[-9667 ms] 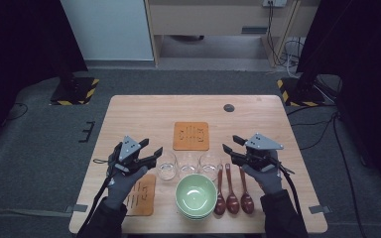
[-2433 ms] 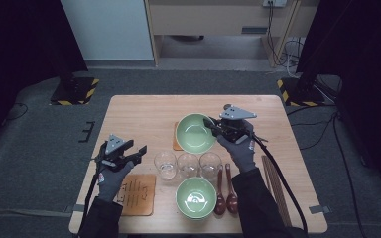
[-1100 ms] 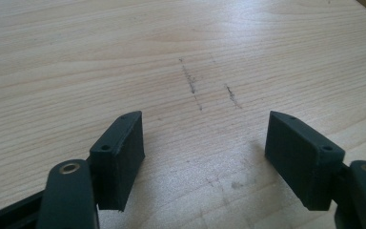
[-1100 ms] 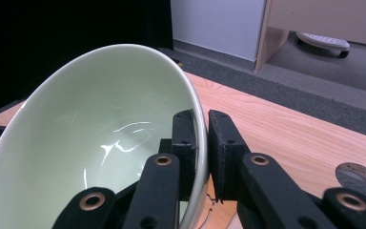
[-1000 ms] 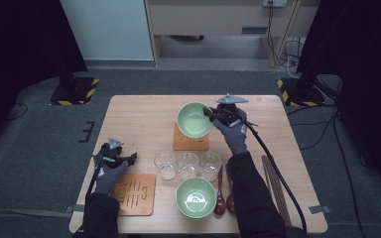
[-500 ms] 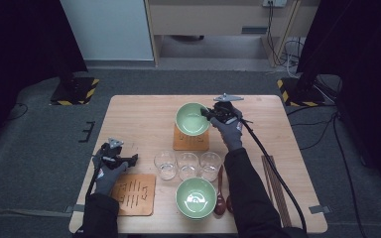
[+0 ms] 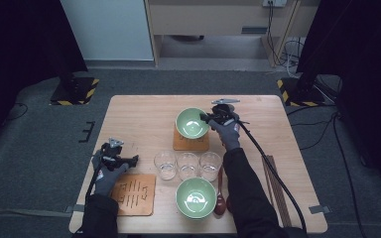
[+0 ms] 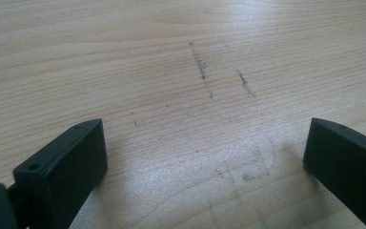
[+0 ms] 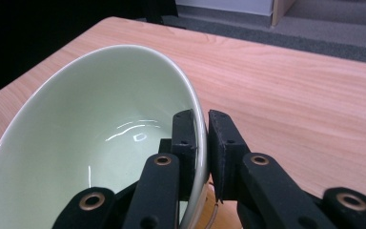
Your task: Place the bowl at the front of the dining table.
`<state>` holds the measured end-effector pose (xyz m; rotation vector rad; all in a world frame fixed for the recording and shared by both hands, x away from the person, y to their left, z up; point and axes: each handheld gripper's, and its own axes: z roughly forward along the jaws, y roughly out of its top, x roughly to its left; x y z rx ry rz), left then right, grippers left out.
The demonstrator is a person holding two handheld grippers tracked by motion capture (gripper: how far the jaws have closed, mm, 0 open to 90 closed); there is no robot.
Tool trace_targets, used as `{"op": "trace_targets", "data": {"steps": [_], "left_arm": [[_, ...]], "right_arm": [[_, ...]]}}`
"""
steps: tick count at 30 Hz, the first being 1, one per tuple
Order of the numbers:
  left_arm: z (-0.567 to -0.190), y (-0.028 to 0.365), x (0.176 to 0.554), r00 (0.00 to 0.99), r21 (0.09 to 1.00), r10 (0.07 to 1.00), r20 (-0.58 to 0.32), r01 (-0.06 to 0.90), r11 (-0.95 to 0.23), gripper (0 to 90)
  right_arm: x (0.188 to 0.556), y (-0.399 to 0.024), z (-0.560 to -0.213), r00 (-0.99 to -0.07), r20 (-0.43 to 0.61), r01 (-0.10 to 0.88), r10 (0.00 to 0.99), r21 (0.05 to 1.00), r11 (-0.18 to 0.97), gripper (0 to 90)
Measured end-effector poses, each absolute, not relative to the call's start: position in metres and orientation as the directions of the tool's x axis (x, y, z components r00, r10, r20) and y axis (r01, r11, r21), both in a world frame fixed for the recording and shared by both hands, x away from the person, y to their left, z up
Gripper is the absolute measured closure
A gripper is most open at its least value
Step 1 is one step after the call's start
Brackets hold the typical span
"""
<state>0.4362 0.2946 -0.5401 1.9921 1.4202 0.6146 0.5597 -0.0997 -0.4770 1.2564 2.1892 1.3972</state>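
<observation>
Wooden table [image 7: 144, 114] under both tools, bare grain and a few dark scratches showing between the left one's jaws in the left gripper view. Left gripper [image 7: 124, 159] low over the near left part of the table, jaws spread wide after just opening, nothing between them. Right gripper [image 7: 209, 118] at the far middle, jaws nearly closed and clamped on the rim of a green bowl [image 7: 191, 123]: in the right gripper view one pad inside the bowl [image 9: 95, 138], the other outside, the thin wall pinched between. Bowl tilted, reaching away from the right gripper to its left, over a wooden coaster [image 7: 191, 142] lying just below and nearer the person; whether bowl and coaster touch, impossible to tell. Second green bowl [image 7: 195, 197] well nearer than the right gripper, by the near edge. Second coaster [image 7: 134, 194] just behind and beside the left gripper. Three clear glasses [image 7: 188, 165] in a row between the two bowls, to the right of the left gripper. Dark wooden spoon [image 7: 220, 198] right of the near bowl, beside the person's right sleeve [image 7: 243, 193].
</observation>
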Motion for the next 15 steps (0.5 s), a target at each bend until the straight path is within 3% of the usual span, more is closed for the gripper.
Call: {"op": "trace_targets", "data": {"steps": [15], "left_arm": [[-0.54, 0.294, 0.436, 0.317, 0.707, 0.948, 0.023, 0.666, -0.239, 0.0]], "right_arm": [[0.568, -0.096, -0.497, -0.581, 0.269, 0.581, 0.768, 0.798, 0.16, 81.8]]}}
